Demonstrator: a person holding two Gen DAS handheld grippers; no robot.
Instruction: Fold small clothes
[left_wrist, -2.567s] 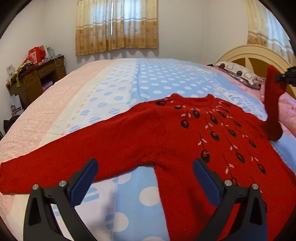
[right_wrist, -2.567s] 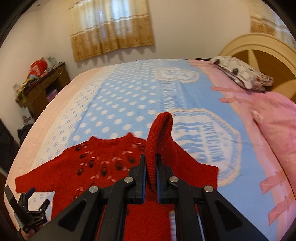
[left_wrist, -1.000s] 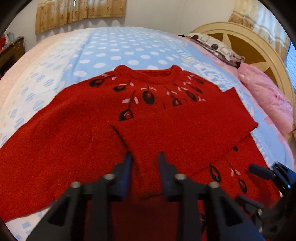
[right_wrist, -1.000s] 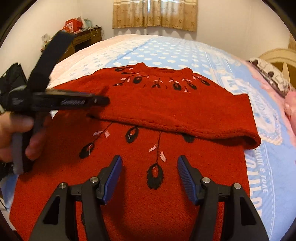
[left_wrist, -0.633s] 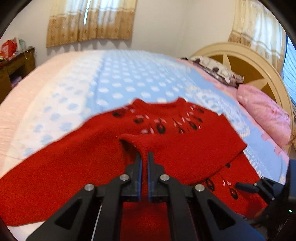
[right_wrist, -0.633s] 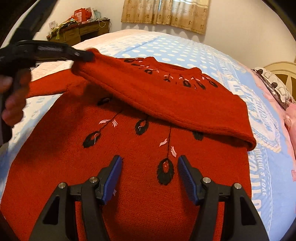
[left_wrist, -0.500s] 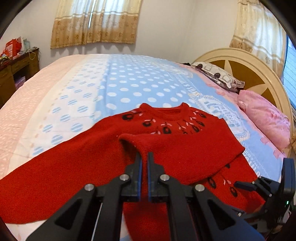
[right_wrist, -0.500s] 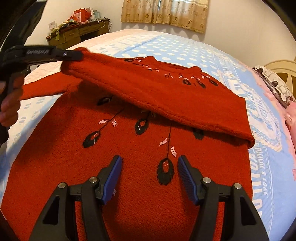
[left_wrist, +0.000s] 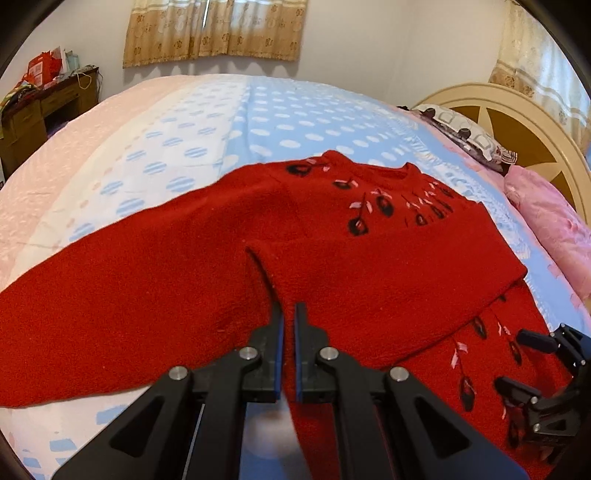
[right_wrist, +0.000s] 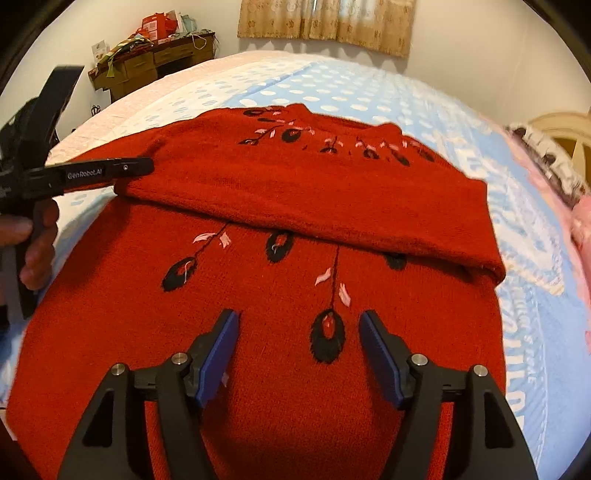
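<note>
Lying face-up on the bed (left_wrist: 229, 122), red sweater (right_wrist: 295, 295). Left tongs (left_wrist: 287, 314) pinching cuff of folded sleeve (right_wrist: 295, 195), long axis running crosswise over the chest. Right tongs (right_wrist: 299, 332) spread, hovering over the hem half, farther from that cuff.

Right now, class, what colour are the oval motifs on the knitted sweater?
Black, with pink leaf marks, on the red knitted sweater; right wrist view shows them best.
</note>
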